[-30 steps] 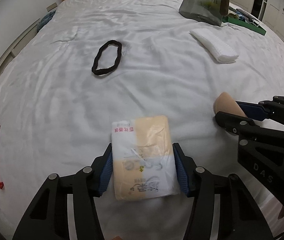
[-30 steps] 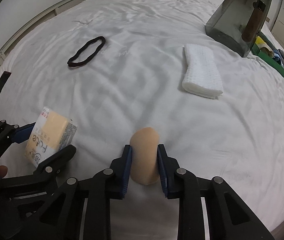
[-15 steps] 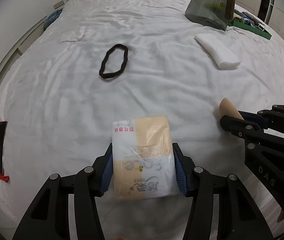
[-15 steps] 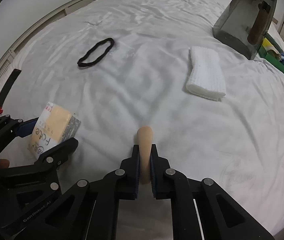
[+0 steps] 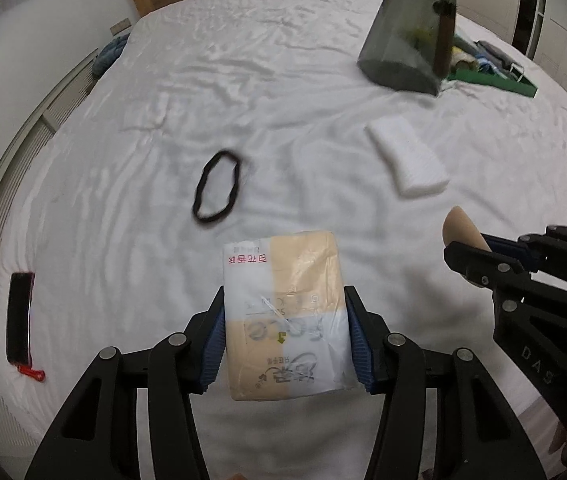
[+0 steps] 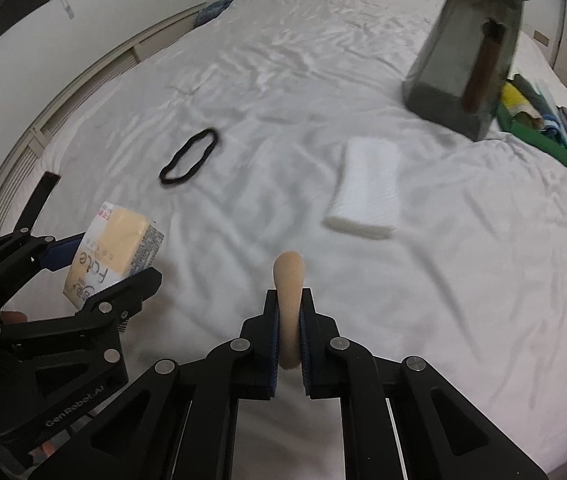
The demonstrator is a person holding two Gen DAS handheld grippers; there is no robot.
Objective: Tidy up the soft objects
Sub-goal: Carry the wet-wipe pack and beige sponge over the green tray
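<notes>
- Tissue pack [image 5: 283, 316]: soft, plastic-wrapped, beige and white. Held clear of the bed [image 5: 283, 92] in the left tool [image 5: 285, 332]; blue pads press its two long sides. Long axis runs straight away from the tool, toward the far side of the bed.
- Beige sponge [image 6: 289, 304]: squeezed thin between the pads of the right tool [image 6: 289, 332], clamped nearly flat. Rounded tip sticks out past the fingertips, pointing far.
- Both tools loaded, side by side, each angled down at the sheet; left one lies to the left of the right one, well apart.
- Dark translucent container [image 6: 469, 52]: stands at the far right of the bed, a brown upright item inside. Judged the likely drop point. From both tools it lies far and to the right; right tool is the nearer.
- Judgement: the coming move turns on that far-right bearing. The sponge has the shorter path; the pack must cross further right.
- White folded cloth [image 6: 365, 190]: flat on the sheet between the right tool and the container, long axis pointing far.
- Black hair band [image 5: 217, 186]: loose loop, far-left of the pack, ungrasped.
- Green tray [image 6: 555, 148] just right of the container; dark phone [image 5: 19, 316] at the near-left edge.
</notes>
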